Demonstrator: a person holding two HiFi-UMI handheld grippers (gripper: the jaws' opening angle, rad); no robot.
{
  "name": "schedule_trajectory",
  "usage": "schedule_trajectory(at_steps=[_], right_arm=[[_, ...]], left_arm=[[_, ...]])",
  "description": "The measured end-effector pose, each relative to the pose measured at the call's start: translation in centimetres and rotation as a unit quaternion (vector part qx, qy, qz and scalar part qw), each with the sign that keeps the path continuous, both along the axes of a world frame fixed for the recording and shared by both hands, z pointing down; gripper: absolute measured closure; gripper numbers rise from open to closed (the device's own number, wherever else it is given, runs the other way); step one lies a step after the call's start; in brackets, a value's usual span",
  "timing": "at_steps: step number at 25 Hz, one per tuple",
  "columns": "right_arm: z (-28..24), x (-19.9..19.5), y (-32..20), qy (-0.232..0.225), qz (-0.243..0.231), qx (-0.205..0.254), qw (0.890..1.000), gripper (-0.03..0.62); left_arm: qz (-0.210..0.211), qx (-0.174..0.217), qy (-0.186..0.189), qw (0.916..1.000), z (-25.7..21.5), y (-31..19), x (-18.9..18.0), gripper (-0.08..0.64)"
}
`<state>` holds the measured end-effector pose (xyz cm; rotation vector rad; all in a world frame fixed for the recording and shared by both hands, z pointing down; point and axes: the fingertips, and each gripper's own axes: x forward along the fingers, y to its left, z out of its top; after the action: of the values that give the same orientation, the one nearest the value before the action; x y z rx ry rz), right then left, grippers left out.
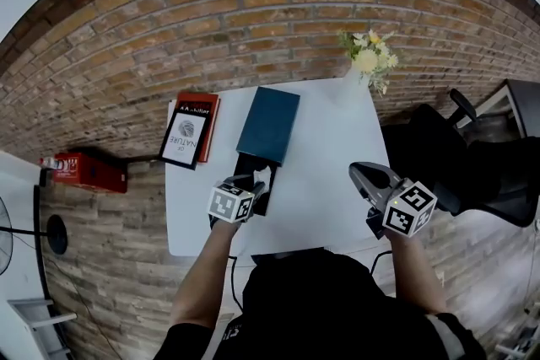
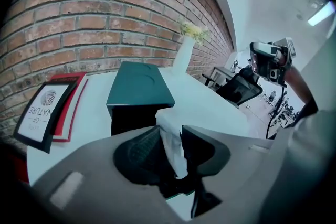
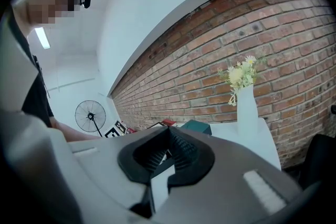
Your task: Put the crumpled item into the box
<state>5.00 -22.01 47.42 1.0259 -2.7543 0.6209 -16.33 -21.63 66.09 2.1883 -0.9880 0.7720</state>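
A dark teal box [image 1: 268, 124] lies on the white table [image 1: 329, 156], its black open end [image 2: 131, 119] facing me. My left gripper [image 1: 253, 183] points down at that opening. A crumpled white tissue [image 2: 168, 122] stands upright between its jaws, which are slightly parted, and it leans on the right one. The tissue hangs just in front of the opening and above the table. My right gripper [image 1: 363, 174] hovers over the table's right side, away from the box. Its jaw tips meet in the right gripper view [image 3: 168, 132], with nothing between them.
A stack of books and a magazine [image 1: 190, 135] lies left of the box. A white vase with flowers [image 1: 369, 55] stands at the far right corner. A black chair [image 1: 472, 160] is right of the table, a red case [image 1: 84, 171] on the floor to the left.
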Motion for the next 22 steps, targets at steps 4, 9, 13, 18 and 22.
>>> schedule_trajectory(at_steps=[4,9,13,18,22], right_arm=[[-1.0,-1.4,-0.4,-0.002,-0.015,0.007,1.000,0.592],[-1.7,-2.9,-0.7,-0.006,-0.037,0.016,0.999,0.592],[-2.2,-3.8,-1.0,-0.012,-0.048,0.020,0.999,0.592],[-2.7,-4.8,-0.9,-0.015,-0.060,0.019,0.998,0.592],[-2.8,-5.2,-0.9,-0.016,-0.065,0.018,0.998,0.592]], left_arm=[[-0.001,0.019,-0.005,0.9998,-1.3,-0.3,-0.5,0.397],[-0.008,0.032,-0.008,0.9994,-2.6,-0.2,-1.9,0.399],[-0.025,0.045,-0.008,0.9986,-4.1,-0.4,-3.2,0.399],[-0.032,0.053,-0.002,0.9981,-5.0,0.0,-3.1,0.399],[-0.007,0.040,-0.004,0.9992,-3.7,0.8,-0.4,0.397]])
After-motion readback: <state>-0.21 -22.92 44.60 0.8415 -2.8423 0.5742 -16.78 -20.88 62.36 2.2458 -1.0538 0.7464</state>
